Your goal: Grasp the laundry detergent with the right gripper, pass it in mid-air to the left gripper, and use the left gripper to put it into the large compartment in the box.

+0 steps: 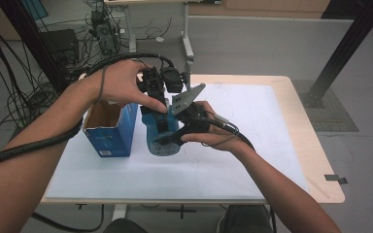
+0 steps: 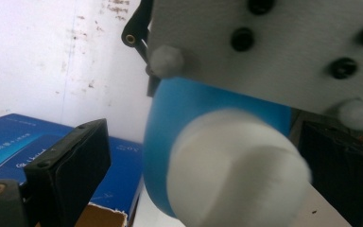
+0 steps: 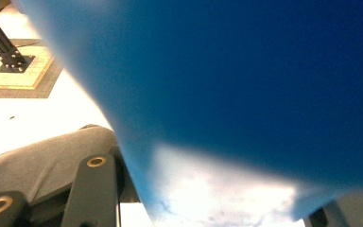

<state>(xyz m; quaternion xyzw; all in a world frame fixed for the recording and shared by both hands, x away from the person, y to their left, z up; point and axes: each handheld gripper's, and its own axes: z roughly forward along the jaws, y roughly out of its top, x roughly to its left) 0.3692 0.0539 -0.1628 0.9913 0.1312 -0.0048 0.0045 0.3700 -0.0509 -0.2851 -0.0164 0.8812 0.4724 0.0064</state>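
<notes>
Bottle [image 1: 161, 138] clamped upright by right gripper [image 1: 167, 138]; left gripper [image 1: 158, 99] open around white cap [image 2: 236, 170]. Centre cap between pads, close squarely, keep lower grip firm.

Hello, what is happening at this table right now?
A person works with a handheld gripper in each hand over a white table. The right gripper is shut on a blue container and holds it tilted from the side. The left gripper comes from above, its jaws standing apart on either side of the container's white cap without pressing it. An open blue carton stands just beside the container on the table.
</notes>
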